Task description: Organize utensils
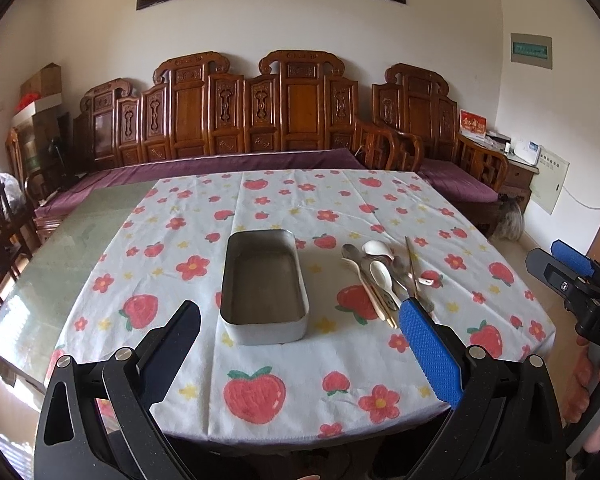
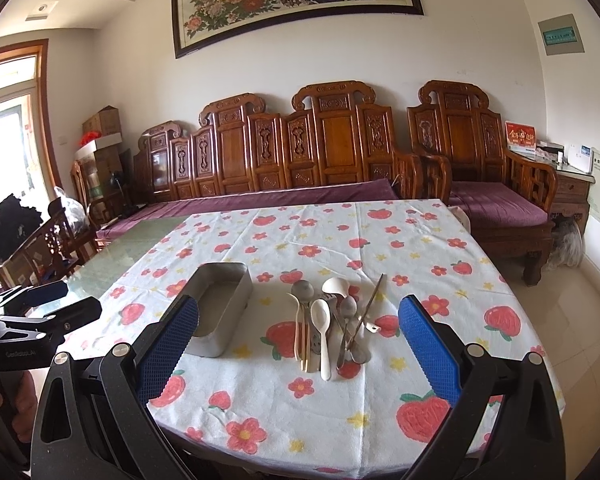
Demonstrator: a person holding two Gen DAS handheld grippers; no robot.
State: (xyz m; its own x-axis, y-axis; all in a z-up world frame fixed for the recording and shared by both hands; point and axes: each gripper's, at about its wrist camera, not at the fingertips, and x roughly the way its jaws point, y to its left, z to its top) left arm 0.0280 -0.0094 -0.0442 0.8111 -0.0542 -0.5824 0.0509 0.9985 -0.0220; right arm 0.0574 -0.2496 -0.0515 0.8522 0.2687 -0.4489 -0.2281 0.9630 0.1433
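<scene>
left gripper: I see it wide open, holding nothing and touching nothing, hovering over the near edge of the table. In the right wrist view it sits at far left, apart from the tin.
tablecloth: white with strawberries and flowers, covers most of the table; bare glass top shows to the left.
tin: empty rectangular metal tin, open side up, on the cloth left of the utensils and clear of them. Long axis runs near to far from me, tilted slightly in the right wrist view.
utensils: one loose pile on the cloth right of the tin, handles mostly toward me, bowls away. They fan out a bit but the long axes all run roughly near to far.
chopsticks: left side of the pile, lying alongside a pale handle.
white spoon: middle of the pile, bowl up, handle straight at me.
metal spoons: overlapping to the right of it; I can't separate each one.
thin rod: right edge of the pile, leaning up and to the right.
right gripper: wide open, empty, no contact. The pile sits framed between its fingers, farther out on the table.
</scene>
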